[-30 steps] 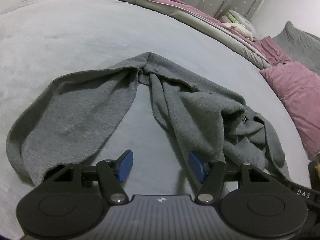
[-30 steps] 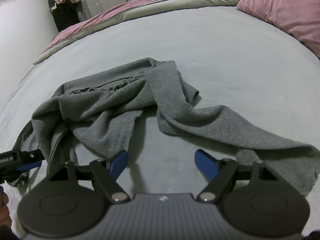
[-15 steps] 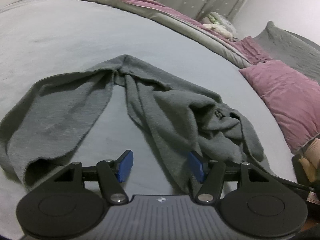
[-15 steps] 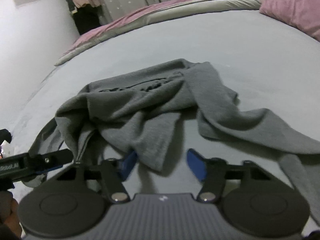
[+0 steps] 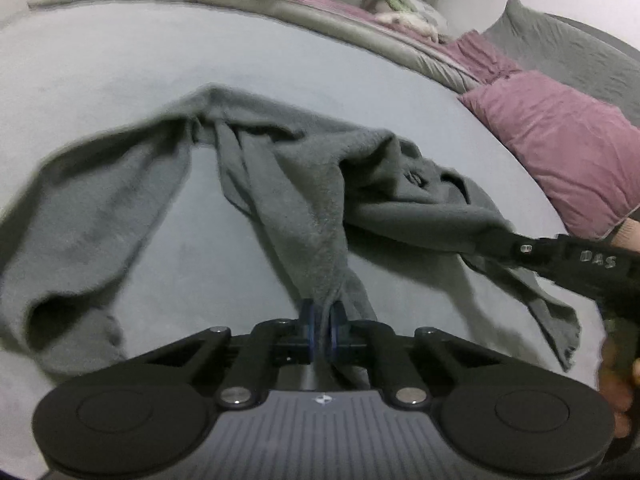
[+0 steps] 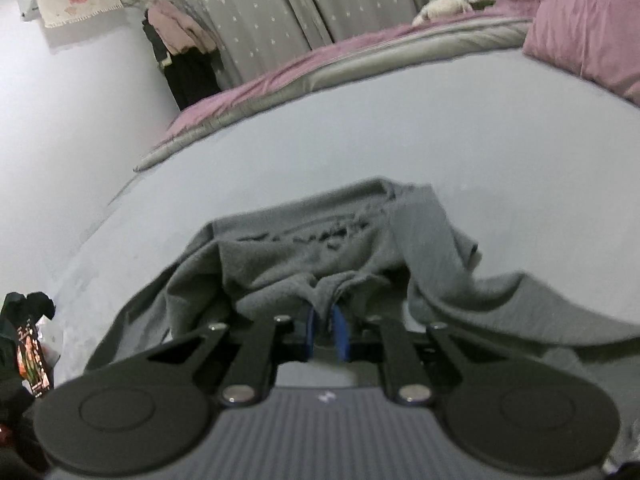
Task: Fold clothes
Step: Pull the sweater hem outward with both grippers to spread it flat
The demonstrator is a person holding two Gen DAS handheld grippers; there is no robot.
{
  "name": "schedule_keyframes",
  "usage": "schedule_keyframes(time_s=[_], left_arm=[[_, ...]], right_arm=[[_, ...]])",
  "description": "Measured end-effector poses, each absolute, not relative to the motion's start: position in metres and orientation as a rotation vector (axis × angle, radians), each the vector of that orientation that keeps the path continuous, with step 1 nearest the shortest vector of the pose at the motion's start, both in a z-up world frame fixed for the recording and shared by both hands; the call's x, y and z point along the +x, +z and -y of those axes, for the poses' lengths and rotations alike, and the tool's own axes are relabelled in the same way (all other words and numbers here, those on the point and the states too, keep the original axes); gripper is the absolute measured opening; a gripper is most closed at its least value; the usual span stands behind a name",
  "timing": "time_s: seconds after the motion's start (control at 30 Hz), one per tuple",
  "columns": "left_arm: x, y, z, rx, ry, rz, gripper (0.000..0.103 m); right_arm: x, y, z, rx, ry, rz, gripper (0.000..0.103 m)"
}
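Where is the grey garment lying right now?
The grey garment lies crumpled mid-bed on the pale sheet, left of the pink pillow in the left wrist view, pinched by the left gripper and right gripper.

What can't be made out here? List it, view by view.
- Left wrist view: which part of the grey garment the left gripper pinches; the cloth bunches between the pads.
- Left wrist view: the right gripper tips, buried in fabric.
- Left wrist view: the garment's left end, cut off by the picture's edge.
- Right wrist view: the right gripper's hold; folds cover it.
- Right wrist view: the packet, too blurred to read.
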State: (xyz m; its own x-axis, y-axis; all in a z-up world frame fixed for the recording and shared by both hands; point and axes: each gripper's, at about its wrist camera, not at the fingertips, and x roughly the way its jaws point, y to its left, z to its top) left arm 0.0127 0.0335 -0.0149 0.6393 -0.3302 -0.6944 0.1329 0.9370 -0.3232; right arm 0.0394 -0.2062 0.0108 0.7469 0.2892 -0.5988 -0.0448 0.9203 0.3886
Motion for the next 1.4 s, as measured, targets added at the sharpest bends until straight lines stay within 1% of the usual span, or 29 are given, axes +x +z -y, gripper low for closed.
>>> schedule_keyframes(time_s=[0.17, 0.57, 0.7, 0.83, 0.87, 0.93, 1.13, 1.4], left_arm=[[-0.004, 0.008, -0.043, -0.159, -0.224, -0.721, 0.005], [-0.034, 0.047, -0.087, -0.150, -0.205, -0.665, 0.005], [-0.048, 0.054, -0.091, -0.109, -0.224, -0.687, 0.005], [-0.053, 0.050, -0.093, -0.060, -0.263, -0.754, 0.005], [-0.054, 0.048, -0.092, -0.044, -0.273, -0.773, 0.003], [-0.055, 0.045, -0.091, -0.023, -0.298, -0.806, 0.003], [-0.056, 0.033, -0.089, 0.006, -0.345, -0.898, 0.003], [-0.055, 0.033, -0.101, -0.030, -0.421, -0.945, 0.004]], right_arm=[[0.029, 0.029, 0.222, 0.381, 0.158, -0.648, 0.011], [-0.006, 0.057, 0.247, 0.426, 0.118, -0.625, 0.011], [-0.019, 0.062, 0.252, 0.440, 0.126, -0.652, 0.011], [-0.023, 0.058, 0.257, 0.463, 0.124, -0.711, 0.011], [-0.024, 0.056, 0.259, 0.467, 0.123, -0.727, 0.011], [-0.024, 0.052, 0.262, 0.475, 0.121, -0.761, 0.011], [-0.019, 0.033, 0.274, 0.494, 0.105, -0.837, 0.011], [-0.019, 0.021, 0.277, 0.477, 0.111, -0.879, 0.011]])
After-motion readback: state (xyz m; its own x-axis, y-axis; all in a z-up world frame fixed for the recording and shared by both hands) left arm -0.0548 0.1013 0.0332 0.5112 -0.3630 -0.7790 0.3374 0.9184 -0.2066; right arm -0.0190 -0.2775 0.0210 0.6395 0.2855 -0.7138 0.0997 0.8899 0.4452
